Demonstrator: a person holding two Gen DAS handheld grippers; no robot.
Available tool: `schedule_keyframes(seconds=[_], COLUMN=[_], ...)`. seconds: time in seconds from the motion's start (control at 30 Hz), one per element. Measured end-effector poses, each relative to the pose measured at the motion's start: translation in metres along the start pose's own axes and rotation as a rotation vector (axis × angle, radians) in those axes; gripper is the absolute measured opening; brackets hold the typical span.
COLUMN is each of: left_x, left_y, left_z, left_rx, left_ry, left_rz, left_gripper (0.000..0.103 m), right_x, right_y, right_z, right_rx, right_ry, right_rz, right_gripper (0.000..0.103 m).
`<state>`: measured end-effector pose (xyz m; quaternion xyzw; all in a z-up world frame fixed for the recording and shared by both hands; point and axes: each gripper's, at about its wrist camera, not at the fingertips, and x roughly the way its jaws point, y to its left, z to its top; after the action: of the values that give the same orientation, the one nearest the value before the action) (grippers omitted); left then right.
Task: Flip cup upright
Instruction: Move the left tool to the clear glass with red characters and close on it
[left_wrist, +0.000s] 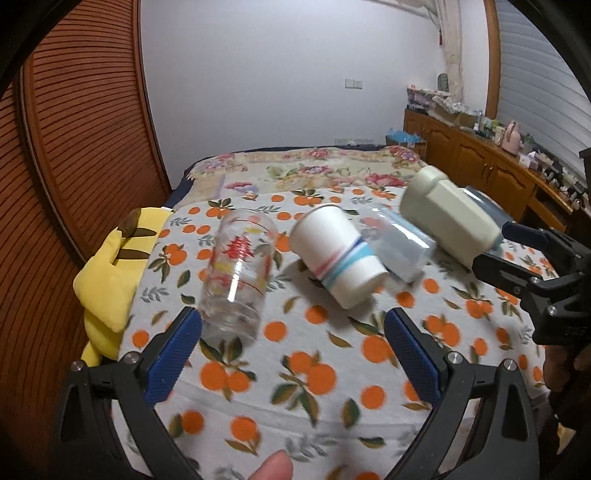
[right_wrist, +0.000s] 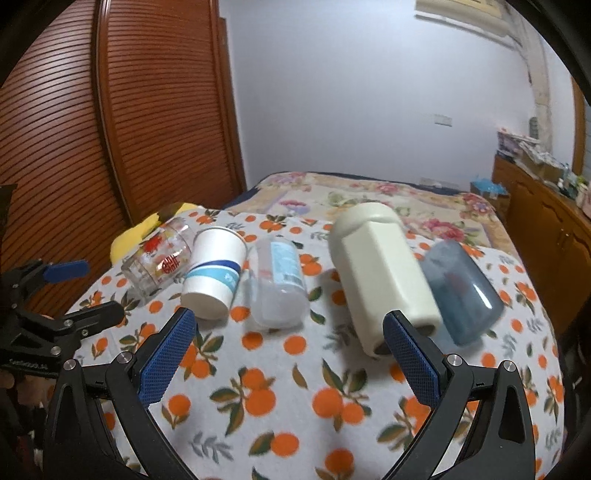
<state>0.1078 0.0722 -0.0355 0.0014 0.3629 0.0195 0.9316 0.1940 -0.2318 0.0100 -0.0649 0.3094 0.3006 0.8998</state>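
Note:
Several cups lie on their sides on an orange-print cloth (left_wrist: 295, 373): a clear glass with red print (left_wrist: 238, 275) (right_wrist: 159, 256), a white paper cup with blue stripes (left_wrist: 336, 251) (right_wrist: 214, 271), a clear plastic cup (left_wrist: 402, 247) (right_wrist: 279, 282), a cream ceramic cup (left_wrist: 448, 221) (right_wrist: 384, 273) and a grey-blue cup (right_wrist: 461, 290). My left gripper (left_wrist: 291, 339) is open and empty, just in front of the glass. My right gripper (right_wrist: 288, 339) (left_wrist: 506, 243) is open, its right finger beside the cream cup's mouth end.
A yellow plush toy (left_wrist: 110, 273) lies at the cloth's left edge. A floral bedspread (left_wrist: 306, 170) stretches behind. Slatted wooden wardrobe doors (left_wrist: 81, 147) stand on the left, and a wooden cabinet (left_wrist: 480, 158) with clutter runs along the right.

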Motion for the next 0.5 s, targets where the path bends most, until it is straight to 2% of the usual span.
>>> schedule_keyframes(seconds=[0.23, 0.5], left_x=[0.024, 0.054], left_y=[0.02, 0.043], left_z=[0.017, 0.034], left_rx=[0.028, -0.006], left_ry=[0.059, 0.159], left_rz=[-0.007, -0.043], left_gripper=[0.098, 0.083], right_x=[0.025, 0.042], right_y=[0.006, 0.008], right_z=[0.016, 0.021], right_rx=[-0.035, -0.056], right_ry=[0.025, 0.055], right_rz=[0.033, 0.056], right_gripper=[0.103, 0.103])
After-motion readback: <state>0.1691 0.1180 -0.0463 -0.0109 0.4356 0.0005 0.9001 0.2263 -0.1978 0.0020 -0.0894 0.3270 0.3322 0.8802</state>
